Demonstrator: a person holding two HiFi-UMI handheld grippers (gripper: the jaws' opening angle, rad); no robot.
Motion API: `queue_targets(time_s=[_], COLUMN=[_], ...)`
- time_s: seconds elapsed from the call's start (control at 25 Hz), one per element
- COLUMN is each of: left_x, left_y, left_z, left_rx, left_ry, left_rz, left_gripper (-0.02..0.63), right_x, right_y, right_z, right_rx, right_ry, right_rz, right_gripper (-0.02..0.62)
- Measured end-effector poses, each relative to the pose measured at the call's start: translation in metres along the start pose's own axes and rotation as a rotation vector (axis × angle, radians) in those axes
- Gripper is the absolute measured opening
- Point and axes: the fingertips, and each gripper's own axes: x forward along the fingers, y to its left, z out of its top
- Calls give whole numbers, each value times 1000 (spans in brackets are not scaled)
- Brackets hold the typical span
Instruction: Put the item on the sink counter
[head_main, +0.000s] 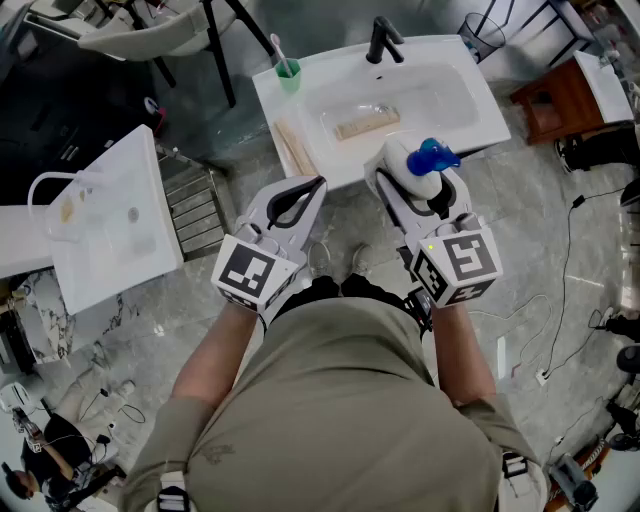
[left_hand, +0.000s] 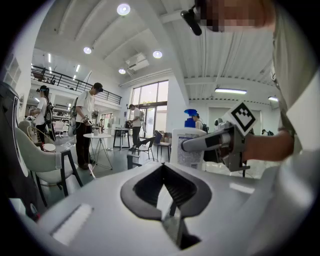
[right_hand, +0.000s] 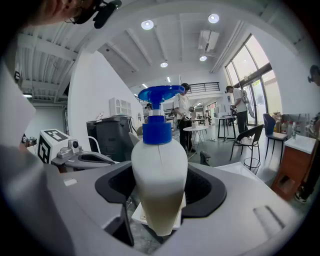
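At the near edge of the sink counter (head_main: 480, 125): spray bottle in the grip, not yet set down.

I hold the white spray bottle (right_hand: 160, 175) clamped by its body between the jaws of the right gripper (head_main: 415, 178). It is upright with its blue trigger head on top, so that it can be stood on its base. In the head view it shows at 6 o'clock of the black faucet (head_main: 383, 40). The left gripper (head_main: 318, 185) rides at 9 o'clock of the right, jaws together on nothing and clear of the basin. The green cup (head_main: 288, 75) takes the 10 o'clock corner, so I judge the bare rim at 3 o'clock the likeliest spot.
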Motion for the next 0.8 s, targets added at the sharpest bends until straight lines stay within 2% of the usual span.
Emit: queue_targets(time_s=[0.28,0.8], left_x=[0,13], left_y=[-5,-13], left_z=[2,-2], left_rx=[-3,3], left_ry=[-30,-14], left_rz=[-31,-56], left_gripper=[5,5], right_x=[0,-7], right_y=[1,-13], right_z=[-3,-8], right_rx=[2,32], right_ry=[7,-1], right_rz=[-8,-34], right_gripper=[281,281])
